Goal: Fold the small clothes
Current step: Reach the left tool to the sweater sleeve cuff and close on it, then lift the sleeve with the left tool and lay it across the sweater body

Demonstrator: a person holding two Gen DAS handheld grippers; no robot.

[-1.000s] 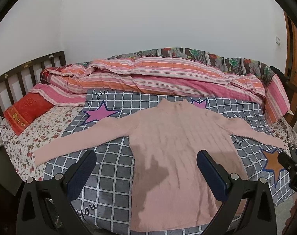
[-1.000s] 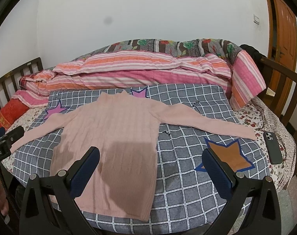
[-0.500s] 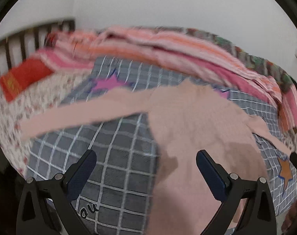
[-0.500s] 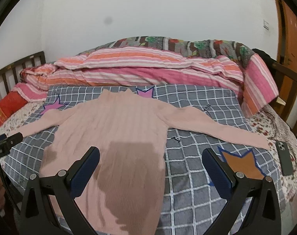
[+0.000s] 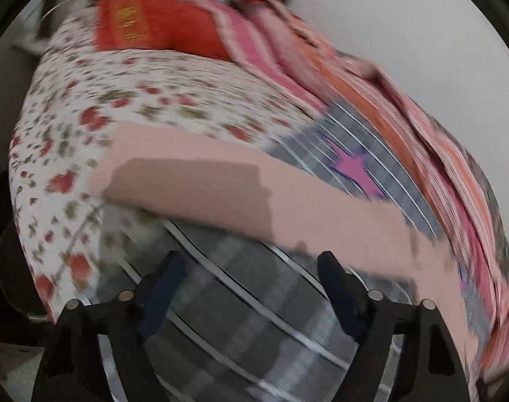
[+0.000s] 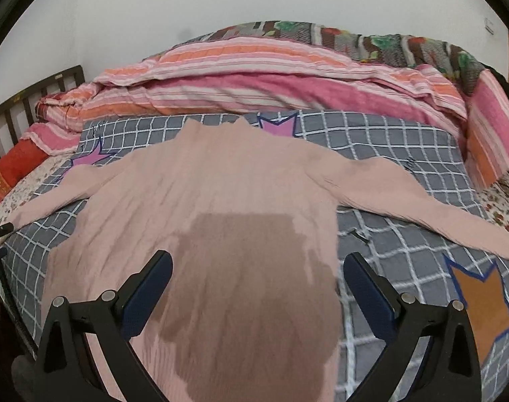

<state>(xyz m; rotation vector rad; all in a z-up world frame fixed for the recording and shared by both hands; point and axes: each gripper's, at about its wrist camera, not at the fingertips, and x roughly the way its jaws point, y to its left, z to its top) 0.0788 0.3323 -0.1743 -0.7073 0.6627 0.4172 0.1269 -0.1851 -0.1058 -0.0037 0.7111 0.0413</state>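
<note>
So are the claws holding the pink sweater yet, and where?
No, nothing is held. The left claw is closing above the grey blanket, just short of the sleeve. The right claw hangs open over the sweater.

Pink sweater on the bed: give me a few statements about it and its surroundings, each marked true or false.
1. The pink sweater lies spread flat with both sleeves out to the sides. True.
2. The right claw is shut on the sweater's hem. False: its jaws are open, gripping nothing.
3. The sweater lies on a grey checked blanket with star patches. True.
4. The red pillow sits on top of the sweater. False: it lies apart, near the headboard.
5. The left claw points toward a sleeve. True; its jaws are closing, nothing between them.
</note>
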